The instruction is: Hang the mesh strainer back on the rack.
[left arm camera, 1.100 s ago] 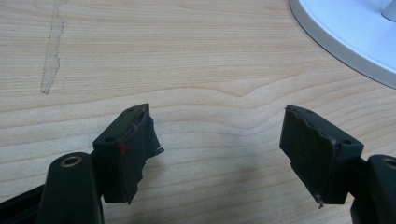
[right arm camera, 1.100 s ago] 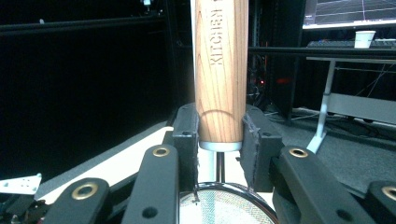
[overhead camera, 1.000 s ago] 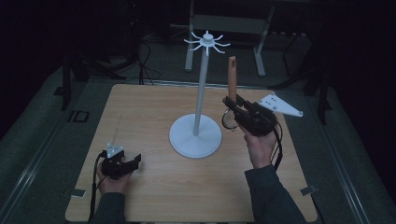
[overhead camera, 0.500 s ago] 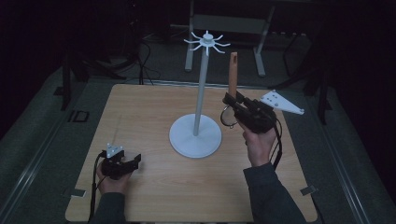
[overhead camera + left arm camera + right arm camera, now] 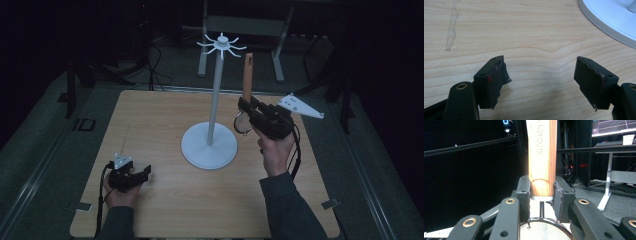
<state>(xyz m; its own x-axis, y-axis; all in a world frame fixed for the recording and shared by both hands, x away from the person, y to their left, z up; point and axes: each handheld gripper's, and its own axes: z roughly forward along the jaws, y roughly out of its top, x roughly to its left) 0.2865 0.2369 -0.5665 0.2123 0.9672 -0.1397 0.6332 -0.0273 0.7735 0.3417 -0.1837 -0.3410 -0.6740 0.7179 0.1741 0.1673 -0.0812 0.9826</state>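
A small strainer with a wooden handle (image 5: pixel 247 75) stands upright in my right gripper (image 5: pixel 250 107), which is shut on it just above the metal ring (image 5: pixel 243 123). In the right gripper view the handle (image 5: pixel 542 157) rises between both pads, my right gripper (image 5: pixel 541 190) clamps its lower end, and the mesh bowl (image 5: pixel 541 231) lies below. A white hook stand (image 5: pixel 215 100) with a round base (image 5: pixel 209 146) and a crown of hooks (image 5: pixel 221 45) stands just left of the strainer. My left gripper (image 5: pixel 145 172) rests low at the table's front left, open and holding nothing (image 5: pixel 540 72).
The wooden table (image 5: pixel 150 115) carries a pale scratch (image 5: pixel 451 30) ahead of the left gripper, and the stand's base (image 5: pixel 609 20) lies to its far right. Dark floor, cables and metal frame legs (image 5: pixel 277 50) lie beyond the far edge.
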